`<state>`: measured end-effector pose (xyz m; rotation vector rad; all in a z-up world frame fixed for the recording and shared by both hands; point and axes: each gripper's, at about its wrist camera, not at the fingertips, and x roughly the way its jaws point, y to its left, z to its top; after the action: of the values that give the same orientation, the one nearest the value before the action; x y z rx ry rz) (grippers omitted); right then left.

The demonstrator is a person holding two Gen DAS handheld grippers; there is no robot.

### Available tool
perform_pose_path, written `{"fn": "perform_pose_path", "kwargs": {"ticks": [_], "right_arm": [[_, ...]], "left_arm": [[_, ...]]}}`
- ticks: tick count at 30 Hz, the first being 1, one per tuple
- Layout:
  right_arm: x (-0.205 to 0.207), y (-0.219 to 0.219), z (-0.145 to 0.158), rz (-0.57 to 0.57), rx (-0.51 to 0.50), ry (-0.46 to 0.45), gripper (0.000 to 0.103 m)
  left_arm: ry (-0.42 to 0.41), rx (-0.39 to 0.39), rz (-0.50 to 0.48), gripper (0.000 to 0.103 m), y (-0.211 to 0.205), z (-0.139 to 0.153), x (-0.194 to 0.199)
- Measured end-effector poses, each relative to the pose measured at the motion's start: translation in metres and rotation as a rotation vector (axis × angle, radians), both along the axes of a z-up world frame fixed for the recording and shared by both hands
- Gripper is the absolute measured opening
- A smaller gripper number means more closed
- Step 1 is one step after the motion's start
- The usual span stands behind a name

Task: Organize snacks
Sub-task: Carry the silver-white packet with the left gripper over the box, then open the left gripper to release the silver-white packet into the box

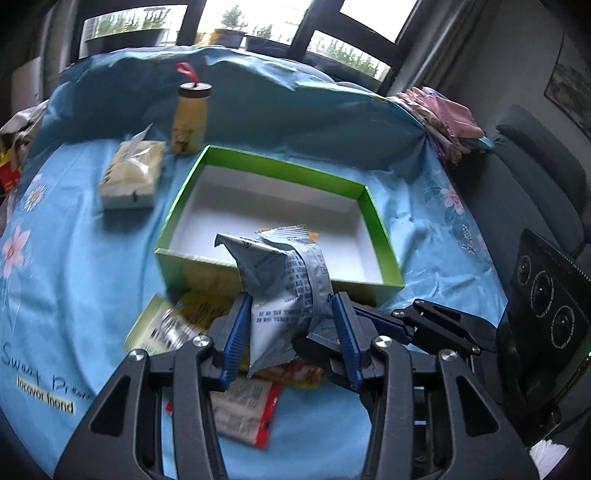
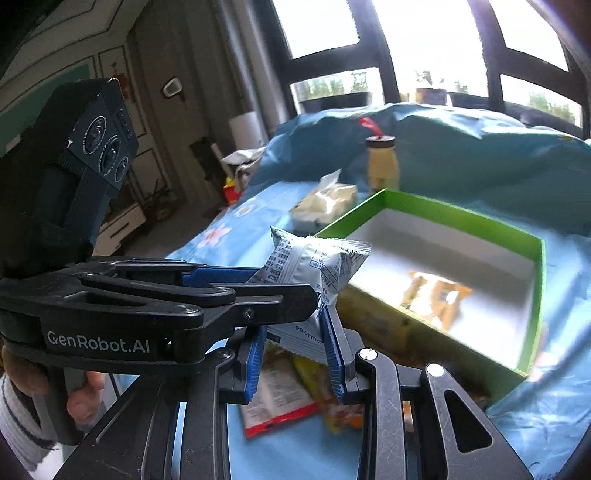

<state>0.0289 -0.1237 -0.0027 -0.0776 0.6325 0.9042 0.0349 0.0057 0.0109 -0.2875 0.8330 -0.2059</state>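
My left gripper (image 1: 291, 321) is partly closed; its blue ribbed pads (image 1: 236, 332) press both sides of a crumpled grey-and-white foil snack packet (image 1: 284, 288) with printed text. My right gripper (image 2: 295, 354) is also partly closed, and its blue pads (image 2: 334, 354) clamp the lower end of the same packet (image 2: 314, 266). In the right wrist view my left gripper (image 2: 258, 280) crosses in from the left, with a hand (image 2: 79, 391) and a striped sleeve on its handle. The packet is held clear of the table, just in front of the box's near wall.

Below the grippers, loose snack packets lie on the light blue floral tablecloth (image 1: 74, 277): a white packet with red edging (image 1: 240, 410), a yellow-orange packet (image 1: 303, 373), and a yellow-green packet (image 1: 162, 325), blurred.

Just beyond, an open rectangular cardboard box, green outside and white inside (image 1: 373, 210), sits on the cloth. An orange-yellow snack packet (image 2: 436, 295) lies on its floor near the front wall.

Left of the box lies a soft pack of tissues in pale yellow wrap (image 1: 129, 177). Behind it stands an upright yellow bottle with a dark cap and red loop (image 1: 190, 118). Folded pink fabric (image 1: 443, 122) rests at the far right edge. Dark-framed windows (image 1: 258, 26) lie beyond.
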Motion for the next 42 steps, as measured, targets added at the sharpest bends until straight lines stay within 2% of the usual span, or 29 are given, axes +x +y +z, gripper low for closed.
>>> {"fn": "perform_pose_path", "kwargs": {"ticks": [15,26,37,42], "right_arm": [[0.055,-0.02,0.006,-0.075,0.026,0.001,0.032],[0.094,-0.011,-0.005,-0.083,0.017,0.04,0.032],[0.117,-0.003,-0.023,-0.09,-0.036,0.101,0.032],[0.124,0.0,-0.03,-0.095,-0.053,0.135,0.032]], "left_arm": [[0.005,0.041,-0.043,0.044,-0.02,0.007,0.061],[0.045,0.032,-0.037,0.045,-0.012,-0.007,0.099],[0.117,-0.015,-0.034,0.045,-0.004,-0.03,0.121],[0.14,-0.012,-0.025,0.046,-0.002,-0.037,0.126]]}}
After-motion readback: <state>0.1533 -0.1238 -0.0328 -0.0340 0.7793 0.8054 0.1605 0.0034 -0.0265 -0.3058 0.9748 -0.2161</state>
